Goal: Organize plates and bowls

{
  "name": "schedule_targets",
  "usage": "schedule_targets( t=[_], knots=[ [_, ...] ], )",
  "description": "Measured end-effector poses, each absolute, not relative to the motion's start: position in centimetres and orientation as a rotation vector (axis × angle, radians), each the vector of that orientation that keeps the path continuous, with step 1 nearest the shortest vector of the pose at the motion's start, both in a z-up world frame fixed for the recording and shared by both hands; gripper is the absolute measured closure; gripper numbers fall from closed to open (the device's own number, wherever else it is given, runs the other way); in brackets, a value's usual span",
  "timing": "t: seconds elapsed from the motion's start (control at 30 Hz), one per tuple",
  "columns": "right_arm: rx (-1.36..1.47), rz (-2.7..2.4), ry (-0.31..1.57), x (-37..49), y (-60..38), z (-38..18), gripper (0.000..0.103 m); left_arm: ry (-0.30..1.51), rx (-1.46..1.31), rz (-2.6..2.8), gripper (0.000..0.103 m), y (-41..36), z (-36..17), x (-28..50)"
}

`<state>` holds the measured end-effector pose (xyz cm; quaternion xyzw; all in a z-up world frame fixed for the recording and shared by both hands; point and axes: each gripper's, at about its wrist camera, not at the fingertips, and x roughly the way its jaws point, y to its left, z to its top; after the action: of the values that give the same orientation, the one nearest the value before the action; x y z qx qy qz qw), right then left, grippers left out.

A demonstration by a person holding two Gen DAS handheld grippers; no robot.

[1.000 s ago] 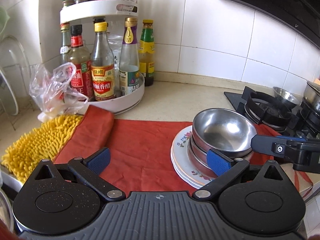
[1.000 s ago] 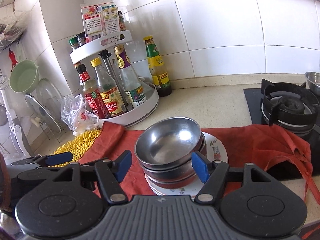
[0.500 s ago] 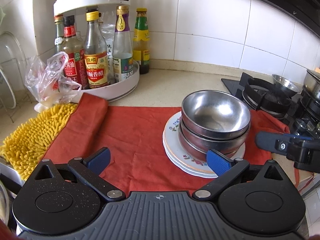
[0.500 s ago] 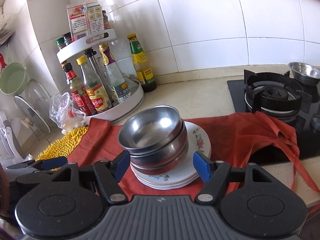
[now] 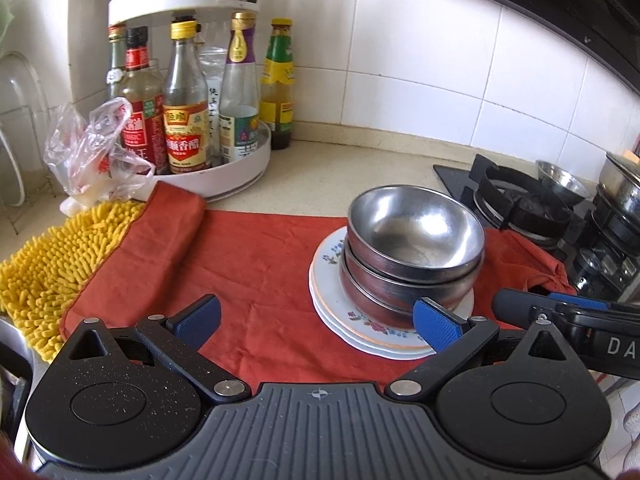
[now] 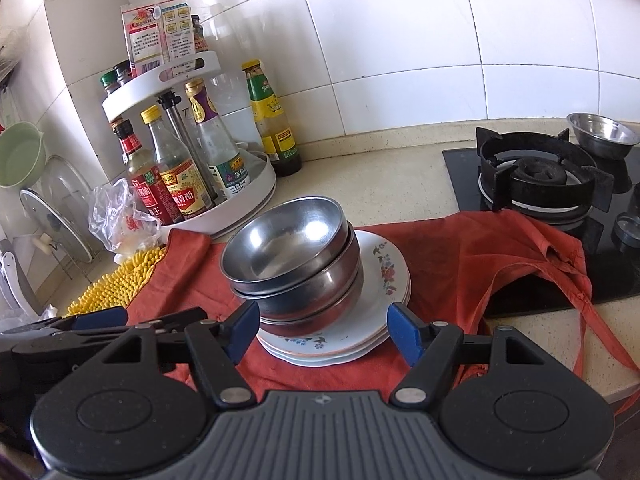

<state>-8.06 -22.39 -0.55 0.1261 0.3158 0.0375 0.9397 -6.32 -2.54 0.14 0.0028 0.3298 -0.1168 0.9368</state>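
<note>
Both grippers have drawn back from the stacked steel bowls (image 6: 292,264), which sit on the plates (image 6: 384,276) at frame centre. The right gripper (image 6: 322,332), jaws wide and empty, faces them squarely; the left gripper (image 5: 316,320), also wide, has them off right.

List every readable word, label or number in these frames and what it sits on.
"DA", cut off at the frame edge: right tool's body.
"SSIC", partial: red-labelled sauce bottle.
Chinese characters on the yellow-capped vinegar bottle, other bottles and the seasoning packets: too small or blurred to quote.
</note>
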Motion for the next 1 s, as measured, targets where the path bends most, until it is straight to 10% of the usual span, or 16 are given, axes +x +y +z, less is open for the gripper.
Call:
schedule_targets(
  t=[1.0],
  knots=[
    [0.263,0.064,0.644,-8.83,-22.72,-0.24,0.035,0.681,0.000,-0.261,0.000,-3.05,0.30,-6.90]
  ],
)
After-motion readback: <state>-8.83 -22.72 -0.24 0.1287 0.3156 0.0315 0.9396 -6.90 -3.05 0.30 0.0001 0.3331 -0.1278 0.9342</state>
